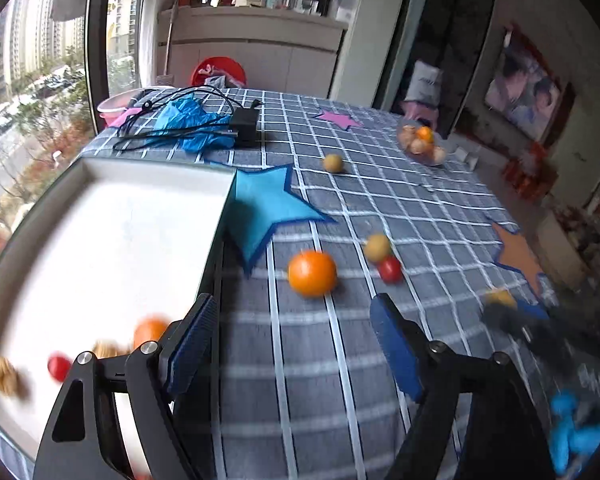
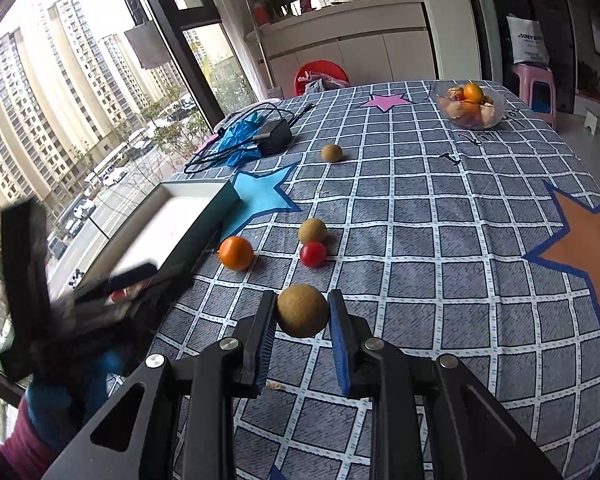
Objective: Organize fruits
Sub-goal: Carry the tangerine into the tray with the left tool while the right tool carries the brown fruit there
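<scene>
R gripper (image 2: 302,312) is clamped on a brown round fruit (image 2: 302,310) lifted off the cloth, likely tray-bound, while L gripper (image 1: 292,344) gapes wide w/ nothing held, beside the white tray (image 1: 112,232) already holding fruit.

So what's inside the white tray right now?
The white tray holds an orange, a red fruit and two blurred brownish pieces. The left gripper covers its near corner.
</scene>
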